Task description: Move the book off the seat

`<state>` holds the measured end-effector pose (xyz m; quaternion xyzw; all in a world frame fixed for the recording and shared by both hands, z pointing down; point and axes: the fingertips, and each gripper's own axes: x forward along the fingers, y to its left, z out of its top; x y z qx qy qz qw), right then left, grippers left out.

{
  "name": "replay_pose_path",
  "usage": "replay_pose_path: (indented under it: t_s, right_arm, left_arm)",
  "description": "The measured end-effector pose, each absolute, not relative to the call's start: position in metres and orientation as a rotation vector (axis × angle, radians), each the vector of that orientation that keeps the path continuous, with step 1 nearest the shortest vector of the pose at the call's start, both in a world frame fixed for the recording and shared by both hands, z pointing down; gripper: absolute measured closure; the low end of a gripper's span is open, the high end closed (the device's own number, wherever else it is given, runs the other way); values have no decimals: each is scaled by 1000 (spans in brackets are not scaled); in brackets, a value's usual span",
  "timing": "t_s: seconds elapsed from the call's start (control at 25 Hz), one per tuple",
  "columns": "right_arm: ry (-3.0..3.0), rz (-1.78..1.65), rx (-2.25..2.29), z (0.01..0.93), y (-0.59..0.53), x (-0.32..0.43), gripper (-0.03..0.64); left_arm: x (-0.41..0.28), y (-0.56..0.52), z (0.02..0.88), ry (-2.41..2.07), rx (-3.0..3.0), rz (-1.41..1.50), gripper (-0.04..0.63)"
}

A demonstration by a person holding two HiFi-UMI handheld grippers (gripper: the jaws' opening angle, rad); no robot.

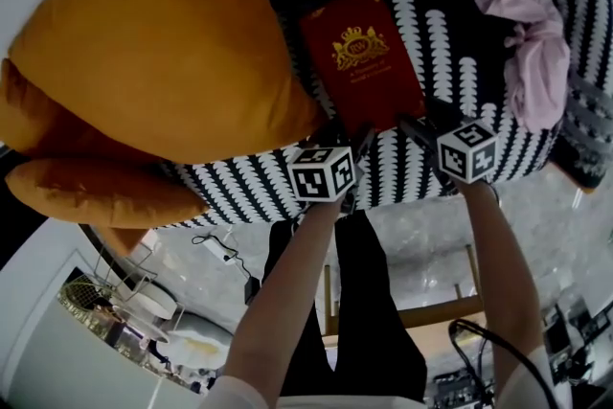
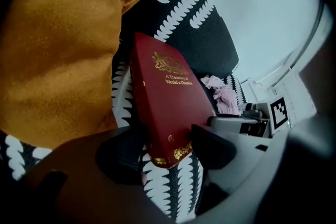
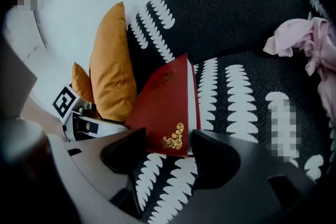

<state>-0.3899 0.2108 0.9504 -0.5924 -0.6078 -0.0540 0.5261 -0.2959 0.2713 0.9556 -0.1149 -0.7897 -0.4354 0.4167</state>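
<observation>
— Where does the book (image 1: 362, 57) lie?
— On the patterned seat (image 1: 431, 172), near its front edge. The orange cushion (image 1: 163, 43) is at its nine o'clock, and a pink cloth (image 1: 536, 62) at three.
— And the grippers?
— The left gripper (image 2: 165, 147) and the right gripper (image 3: 168, 152) are both spread wide. Each straddles a near corner at the book's six o'clock, pinching nothing yet.
— The best approach?
— Probably seat both corners deep, close evenly, then lift level so the book doesn't twist.

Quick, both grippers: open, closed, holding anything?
Left gripper: open, book's near corner between its jaws, not gripped.
Right gripper: open, book's other near corner between its jaws.
</observation>
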Motion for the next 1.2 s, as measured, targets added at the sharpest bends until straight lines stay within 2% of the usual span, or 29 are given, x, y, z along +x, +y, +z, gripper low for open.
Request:
replay_pose_path:
  t_s: [0.6,1.2]
  right_arm:
    - [-1605,-60,-1360,869,179,-377,325]
    - [-1707,12,-1306,725,165,-354,325]
  left_arm:
    - [-292,251,877,-2046,-144,-999,311]
    - [-278,249,730,-2079,-33,-901,313]
